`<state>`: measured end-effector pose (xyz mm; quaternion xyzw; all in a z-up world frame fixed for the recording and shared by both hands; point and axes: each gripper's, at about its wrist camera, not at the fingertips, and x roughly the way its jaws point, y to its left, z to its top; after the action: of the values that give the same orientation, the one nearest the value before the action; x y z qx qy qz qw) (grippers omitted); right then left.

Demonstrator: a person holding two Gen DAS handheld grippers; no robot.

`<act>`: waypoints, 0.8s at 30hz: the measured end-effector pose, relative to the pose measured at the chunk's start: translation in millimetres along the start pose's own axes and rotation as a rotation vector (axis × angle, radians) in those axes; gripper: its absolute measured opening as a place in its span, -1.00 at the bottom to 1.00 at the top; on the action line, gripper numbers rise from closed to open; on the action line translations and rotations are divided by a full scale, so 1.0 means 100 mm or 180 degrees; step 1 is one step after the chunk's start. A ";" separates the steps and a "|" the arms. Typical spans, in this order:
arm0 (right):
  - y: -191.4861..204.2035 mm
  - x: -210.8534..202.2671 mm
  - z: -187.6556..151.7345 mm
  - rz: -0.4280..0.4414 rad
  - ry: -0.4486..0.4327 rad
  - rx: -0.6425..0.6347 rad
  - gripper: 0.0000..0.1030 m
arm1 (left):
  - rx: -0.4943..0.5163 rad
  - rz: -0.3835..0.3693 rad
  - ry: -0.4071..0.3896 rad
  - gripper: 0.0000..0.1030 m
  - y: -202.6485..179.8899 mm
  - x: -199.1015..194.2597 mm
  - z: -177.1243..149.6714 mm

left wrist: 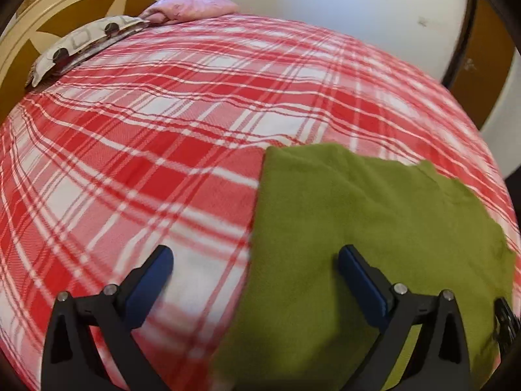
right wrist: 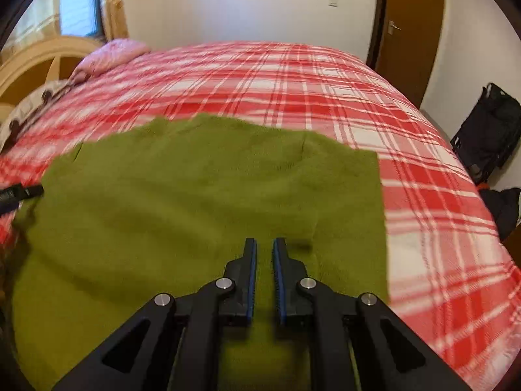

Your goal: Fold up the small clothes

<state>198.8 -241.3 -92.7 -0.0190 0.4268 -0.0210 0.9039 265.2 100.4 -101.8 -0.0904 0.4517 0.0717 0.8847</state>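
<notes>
a green fleece garment lies spread flat on the red-and-white plaid bedspread, toward the near side of the bed, with its far edge slightly ragged and a shallow ridge running across the middle. the left gripper hangs over the cloth's left edge with its jaws spread wide, one blue pad above bare bedspread and the other above the green fabric, nothing between them. the right gripper hovers low over the near right part of the garment with its jaws drawn almost together; i can't see any cloth pinched in the narrow gap. the fabric looks soft, light and a bit fuzzy, so it should drape and sag rather than hold a shape, and it will likely cling to the bedspread instead of sliding. the sensible holds, i'd say, are the near corners or the side hem, pinching a single layer right at the edge. two pillows sit well apart by the headboard.
</notes>
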 end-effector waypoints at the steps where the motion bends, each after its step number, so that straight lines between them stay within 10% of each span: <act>1: -0.01 -0.08 -0.08 0.0050 0.0025 -0.0011 -0.80 | 0.0044 -0.0052 -0.0043 1.00 0.06 -0.10 -0.05; 14: -0.79 -1.77 -1.54 0.0576 -0.0234 0.0596 -0.78 | 0.0599 -0.0951 -0.0510 1.00 0.97 -1.28 -1.14; 19: -0.94 -2.04 -2.10 0.0785 -0.0010 0.0962 0.10 | 0.0913 -0.1334 -0.0337 1.00 0.97 -1.48 -1.61; 24: -0.82 -2.10 -2.38 0.0818 0.0181 0.0818 0.10 | 0.1283 -0.1438 -0.0219 1.00 0.83 -1.63 -2.04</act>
<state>-119.7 -316.0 -77.9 0.1519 0.4448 0.0398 0.8817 -7.4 128.4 -95.2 -0.0087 0.3951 -0.2149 0.8931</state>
